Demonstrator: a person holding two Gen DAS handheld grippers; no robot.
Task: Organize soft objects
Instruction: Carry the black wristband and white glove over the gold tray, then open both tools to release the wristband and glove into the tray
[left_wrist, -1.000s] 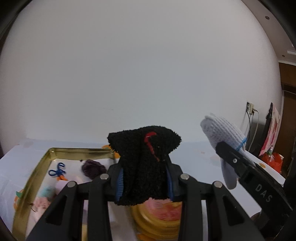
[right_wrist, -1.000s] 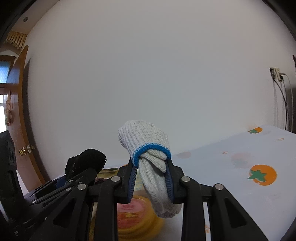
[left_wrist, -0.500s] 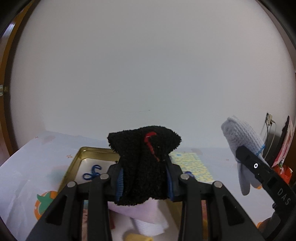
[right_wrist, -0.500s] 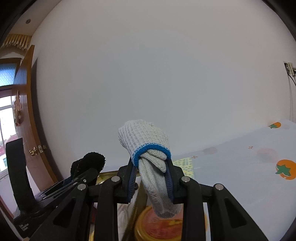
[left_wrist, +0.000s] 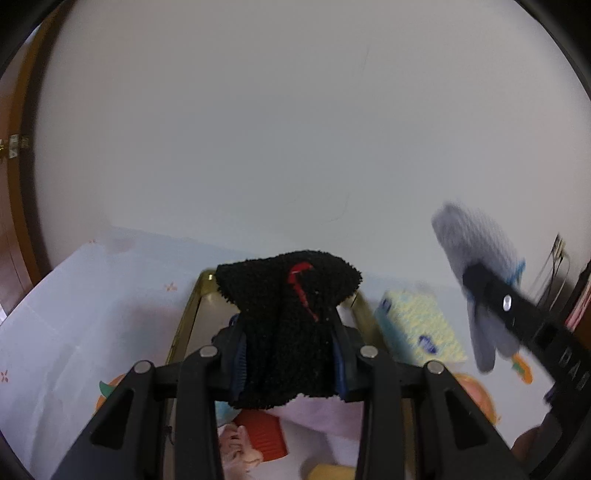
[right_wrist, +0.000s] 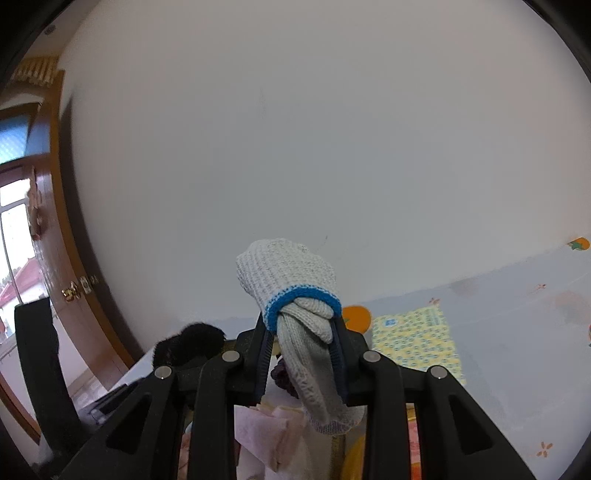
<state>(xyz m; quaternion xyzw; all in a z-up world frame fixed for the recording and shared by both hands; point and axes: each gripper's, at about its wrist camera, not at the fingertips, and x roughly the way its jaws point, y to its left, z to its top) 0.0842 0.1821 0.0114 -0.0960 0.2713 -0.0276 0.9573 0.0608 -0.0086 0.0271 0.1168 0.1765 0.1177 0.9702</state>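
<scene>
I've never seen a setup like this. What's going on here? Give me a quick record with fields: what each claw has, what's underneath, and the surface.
left gripper: shut on a fluffy black sock with a red mark
right gripper: shut on a rolled white knit glove with a blue cuff
height: both held up in the air
below the left gripper: gold tin tray holding pink cloth and other small items
beside the tray: yellow patterned packet, lying flat
surface: white tablecloth with orange fruit prints
background: plain white wall, wooden door at the left
</scene>
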